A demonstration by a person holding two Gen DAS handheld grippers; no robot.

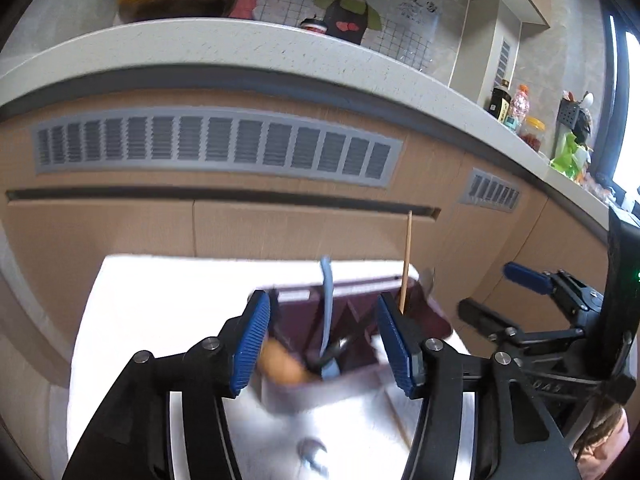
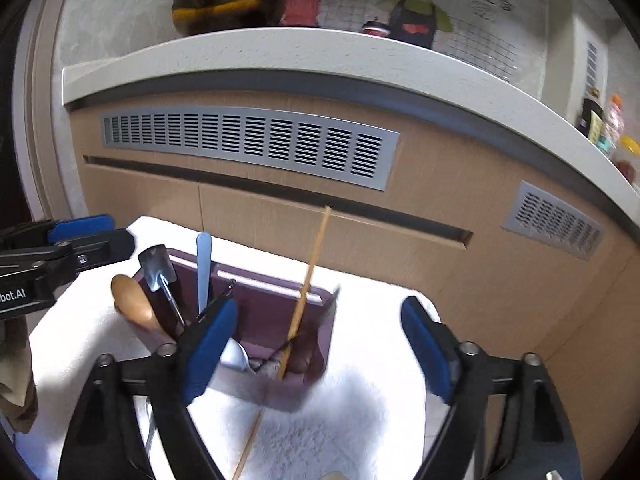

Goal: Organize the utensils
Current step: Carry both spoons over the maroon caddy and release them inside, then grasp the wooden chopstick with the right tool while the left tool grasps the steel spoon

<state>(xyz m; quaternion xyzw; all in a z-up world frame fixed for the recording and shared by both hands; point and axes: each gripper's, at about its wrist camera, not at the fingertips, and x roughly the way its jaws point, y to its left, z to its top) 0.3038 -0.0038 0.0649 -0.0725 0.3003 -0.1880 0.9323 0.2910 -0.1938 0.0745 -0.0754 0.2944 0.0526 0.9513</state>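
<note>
A maroon utensil holder (image 2: 260,312) stands on a white towel (image 2: 360,400). In it are a light-blue handle (image 2: 204,264), a wooden spoon (image 2: 132,300), a metal scoop (image 2: 154,264), a white spoon (image 2: 236,354) and a leaning chopstick (image 2: 312,264). My right gripper (image 2: 320,308) is open wide just above the holder's near side, with nothing between its pads. My left gripper (image 1: 322,304) is open over the holder (image 1: 428,312), with the blue handle (image 1: 327,300) showing between its fingers, untouched. Another chopstick (image 2: 250,440) lies on the towel.
A wooden cabinet front with grey vents (image 2: 248,144) rises right behind the towel, under a pale countertop (image 2: 280,48). Bottles and jars (image 1: 516,108) stand on the counter at the right. A blurred metal utensil (image 1: 312,456) lies on the towel near me.
</note>
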